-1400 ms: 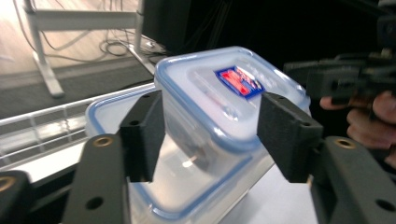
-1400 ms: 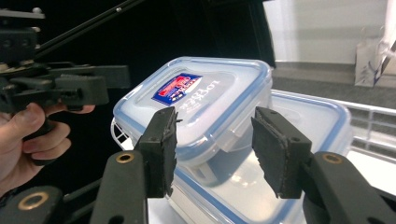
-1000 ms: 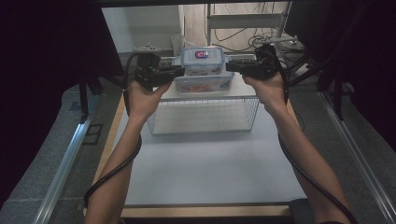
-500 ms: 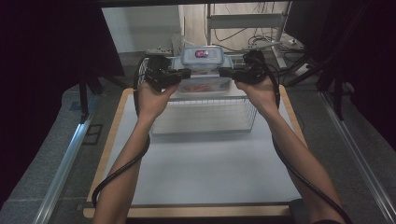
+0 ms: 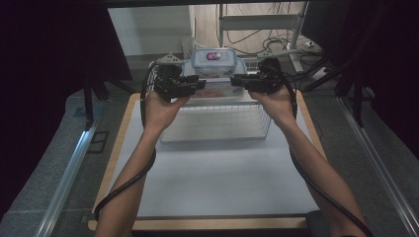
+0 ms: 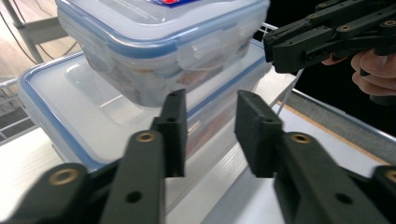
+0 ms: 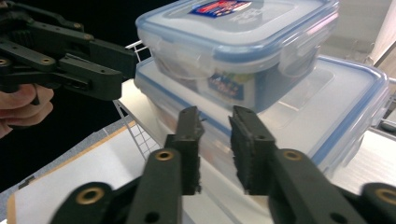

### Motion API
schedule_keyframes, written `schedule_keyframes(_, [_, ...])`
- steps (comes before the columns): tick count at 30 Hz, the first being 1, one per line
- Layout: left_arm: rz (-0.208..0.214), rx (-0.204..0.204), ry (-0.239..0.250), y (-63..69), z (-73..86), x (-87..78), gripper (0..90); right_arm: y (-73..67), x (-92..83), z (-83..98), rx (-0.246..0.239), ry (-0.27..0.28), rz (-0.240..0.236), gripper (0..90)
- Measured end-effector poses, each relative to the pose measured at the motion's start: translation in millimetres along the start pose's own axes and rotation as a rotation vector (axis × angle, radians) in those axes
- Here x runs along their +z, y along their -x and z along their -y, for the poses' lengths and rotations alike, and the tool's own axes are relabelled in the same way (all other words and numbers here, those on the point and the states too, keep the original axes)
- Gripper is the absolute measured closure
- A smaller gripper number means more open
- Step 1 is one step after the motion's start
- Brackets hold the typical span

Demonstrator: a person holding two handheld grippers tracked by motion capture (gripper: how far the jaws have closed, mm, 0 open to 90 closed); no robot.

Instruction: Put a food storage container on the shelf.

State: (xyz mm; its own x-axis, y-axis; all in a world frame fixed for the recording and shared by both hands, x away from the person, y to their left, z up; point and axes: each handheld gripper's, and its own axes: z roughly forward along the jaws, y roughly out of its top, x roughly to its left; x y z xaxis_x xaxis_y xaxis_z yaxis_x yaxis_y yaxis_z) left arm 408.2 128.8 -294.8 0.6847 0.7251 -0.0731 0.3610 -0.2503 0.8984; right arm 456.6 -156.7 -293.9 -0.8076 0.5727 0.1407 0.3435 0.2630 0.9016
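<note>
At the far end of the desk [image 5: 217, 197] a small box [image 5: 213, 61] with a blue-rimmed lid sits on top of a larger flat box [image 6: 84, 116], which rests on a wire basket [image 5: 217, 123]. My left tool [image 5: 195, 85] is at the stack's left side and my right tool [image 5: 236, 80] at its right, both level with the boxes. Both tools have just been opening. Their jaws stand slightly apart with nothing pressed between them; the corner of the larger box shows just beyond each gap.
</note>
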Motion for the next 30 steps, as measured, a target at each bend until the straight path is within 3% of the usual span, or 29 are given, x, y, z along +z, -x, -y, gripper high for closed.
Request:
schedule_keyframes(4, [-0.021,0.048,0.001,7.5,5.5,-3.5,50.5,-5.6,-2.4,6.1,-0.019,0.008,0.006,59.7])
schedule_keyframes(15, [-0.035,0.109,-0.014,23.0,30.4,-2.6,29.0,-17.4,-11.0,29.4,-0.072,0.0,0.005,42.2])
schedule_keyframes(30, [-0.026,0.072,-0.015,29.1,70.3,-11.8,12.1,-20.4,-21.1,61.1,-0.088,-0.028,-0.003,32.1])
